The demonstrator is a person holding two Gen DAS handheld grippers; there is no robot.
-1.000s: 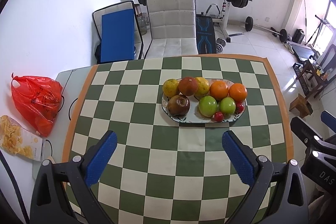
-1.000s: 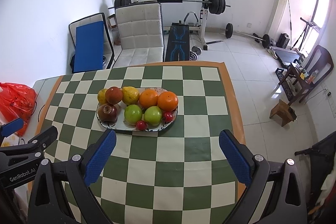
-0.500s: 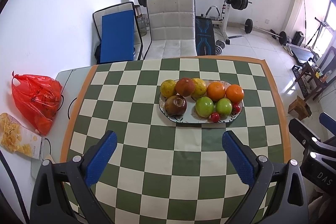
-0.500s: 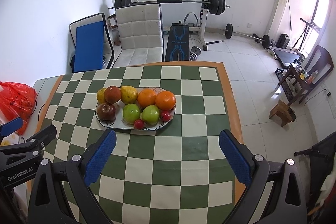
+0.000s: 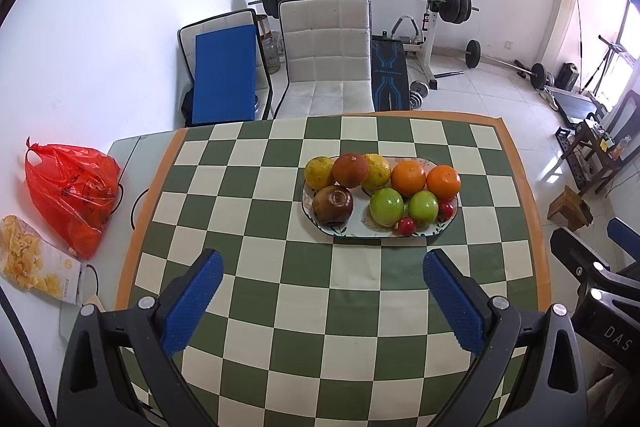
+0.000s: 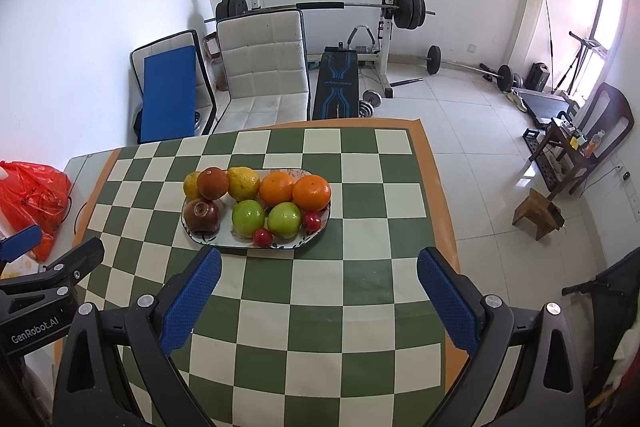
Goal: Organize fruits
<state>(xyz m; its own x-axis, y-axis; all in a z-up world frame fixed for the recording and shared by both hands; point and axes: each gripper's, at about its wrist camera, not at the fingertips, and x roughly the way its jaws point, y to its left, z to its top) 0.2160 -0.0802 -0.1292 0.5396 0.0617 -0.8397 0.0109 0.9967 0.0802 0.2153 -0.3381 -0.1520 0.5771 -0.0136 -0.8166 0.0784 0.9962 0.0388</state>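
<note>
Jaws of both grippers, left (image 5: 322,269) & right (image 6: 318,267), spread wide, empty; we'd pinch the firm green apple (image 6: 248,217) across its middle, gently.

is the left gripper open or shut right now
Open. The left gripper has its blue pads spread wide, with only checkered table between them.

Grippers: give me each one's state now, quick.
Left gripper: open, holding nothing.
Right gripper: open, holding nothing.
</note>
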